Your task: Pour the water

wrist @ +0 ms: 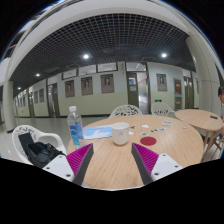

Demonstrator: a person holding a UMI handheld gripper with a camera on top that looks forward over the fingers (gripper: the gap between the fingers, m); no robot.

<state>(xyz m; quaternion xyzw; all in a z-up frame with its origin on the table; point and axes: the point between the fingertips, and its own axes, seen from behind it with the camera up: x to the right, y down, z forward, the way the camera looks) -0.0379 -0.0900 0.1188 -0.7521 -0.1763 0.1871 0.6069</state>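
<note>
A clear plastic water bottle (pixel 75 126) with a blue cap stands upright on the round wooden table (pixel 115 160), beyond my left finger. A white cup (pixel 121 133) stands further right, straight ahead beyond the fingers. My gripper (pixel 113 162) is open and empty, with bare tabletop between the two fingers (pixel 80 158). Both objects are well ahead of the fingertips.
A blue paper (pixel 98 131) lies between bottle and cup. A magenta disc (pixel 148 141) lies right of the cup. A black bag (pixel 38 151) sits on a white chair at left. A second round table (pixel 204 120) stands at right, with white chairs (pixel 126 110) behind.
</note>
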